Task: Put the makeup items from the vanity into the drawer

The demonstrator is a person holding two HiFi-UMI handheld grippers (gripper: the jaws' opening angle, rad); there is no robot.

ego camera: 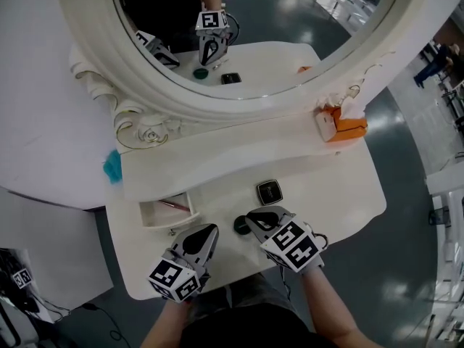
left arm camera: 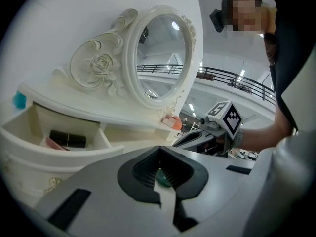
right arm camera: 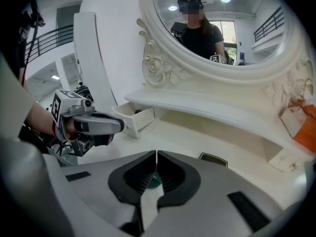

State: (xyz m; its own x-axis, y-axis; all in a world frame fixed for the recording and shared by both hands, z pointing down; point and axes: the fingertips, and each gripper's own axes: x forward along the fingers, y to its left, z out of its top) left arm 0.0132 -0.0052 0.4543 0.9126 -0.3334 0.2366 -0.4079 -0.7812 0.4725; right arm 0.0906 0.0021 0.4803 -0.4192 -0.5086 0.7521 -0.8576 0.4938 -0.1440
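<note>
Dark green round pot (ego camera: pixel 241 225) on white vanity top (ego camera: pixel 326 187), near open drawer (ego camera: pixel 168 224), to its right. Right gripper (ego camera: pixel 251 216) right of drawer, past the pot; jaws closed tip to tip, nothing clamped. Pot just beside those tips, visible through the window behind them in right gripper view. Left gripper (ego camera: pixel 210 230) just below drawer front; jaws likewise together, empty, pot just beyond its tips. Black square compact (ego camera: pixel 269 191) further right of drawer. Black tube (left arm camera: pixel 67 138) inside drawer.

Bright even light; soft shadows; fisheye bending, dark corners.
</note>
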